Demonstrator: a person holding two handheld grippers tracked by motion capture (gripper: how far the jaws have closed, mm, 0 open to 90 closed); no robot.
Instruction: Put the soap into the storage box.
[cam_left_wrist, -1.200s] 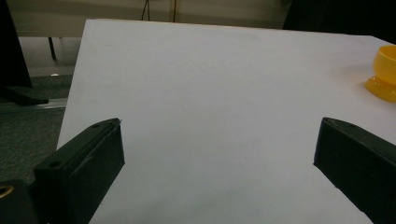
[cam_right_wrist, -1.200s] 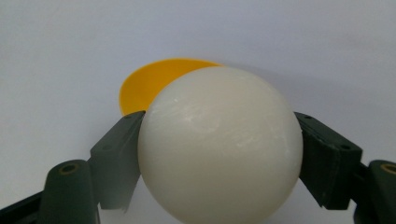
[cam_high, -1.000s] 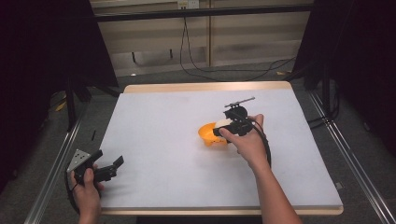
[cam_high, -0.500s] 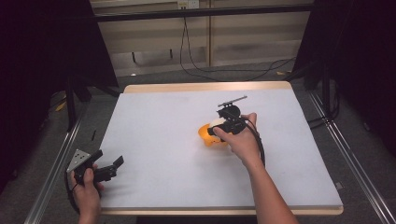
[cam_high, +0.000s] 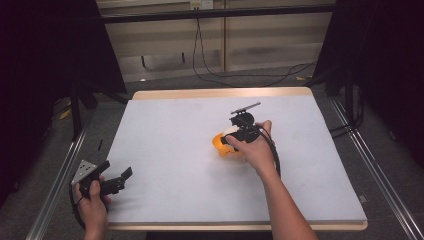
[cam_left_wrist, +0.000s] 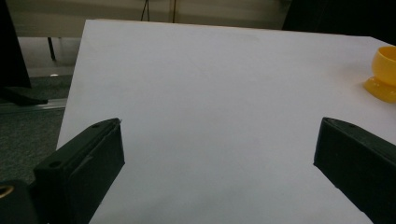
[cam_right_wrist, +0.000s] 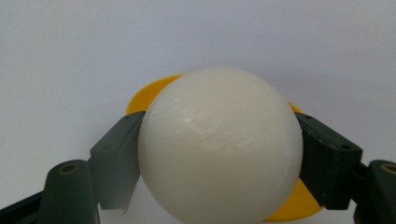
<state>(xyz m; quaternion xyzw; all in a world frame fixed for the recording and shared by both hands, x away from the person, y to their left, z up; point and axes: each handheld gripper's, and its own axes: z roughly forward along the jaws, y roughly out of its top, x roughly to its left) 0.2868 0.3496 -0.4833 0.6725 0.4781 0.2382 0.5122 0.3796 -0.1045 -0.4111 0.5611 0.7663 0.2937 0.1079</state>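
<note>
Right gripper (cam_right_wrist: 219, 154) pinches a white egg (cam_right_wrist: 219, 144) between both jaws, directly above the yellow egg cup (cam_high: 222, 145) near the white table's (cam_high: 165, 130) centre. Left gripper (cam_high: 112, 182) rests at the near left corner, jaws spread, nothing between them.

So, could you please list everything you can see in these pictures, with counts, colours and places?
egg: one, white, clamped between the right gripper's jaws, directly over the egg cup.
egg cup: one, yellow, on the table right of centre, under the egg.
table: one, white top with a pale wooden edge, middle of the high view.
cables: several, black, on the floor beyond the table.
metal rails: two, grey, along the table's left and right sides.
left gripper: one, black, jaws wide apart and empty, at the near left corner of the table.
right gripper: one, black, closed on the egg.
</note>
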